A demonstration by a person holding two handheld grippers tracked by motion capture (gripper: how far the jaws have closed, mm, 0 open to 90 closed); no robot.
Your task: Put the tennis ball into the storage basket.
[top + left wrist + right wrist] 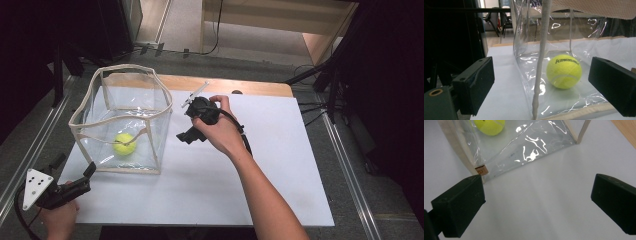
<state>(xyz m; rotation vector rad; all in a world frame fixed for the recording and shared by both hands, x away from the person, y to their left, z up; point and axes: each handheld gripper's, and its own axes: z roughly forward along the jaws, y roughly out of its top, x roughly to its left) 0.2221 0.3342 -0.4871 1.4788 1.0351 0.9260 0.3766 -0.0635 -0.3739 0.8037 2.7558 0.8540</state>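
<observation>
The left tool [75,181], jaws wide apart and empty, sits low at the near corner of the clear plastic bag [131,77]. Inside, on the bag's floor, rests the tennis ball [124,144]. Reach over the rim, not through the wall. The right tool [187,135], also spread and empty, hovers beside the bag over the white surface [280,165].

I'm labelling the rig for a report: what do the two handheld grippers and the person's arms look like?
Both grippers are black with two blocky, rectangular black jaws. The left gripper carries a white three-cornered plate with dark dots and trails a black cable. The right gripper has a thin pale rod on top and a black cable looping past the wrist. The forearms are bare, with no sleeves or gloves in view.
</observation>
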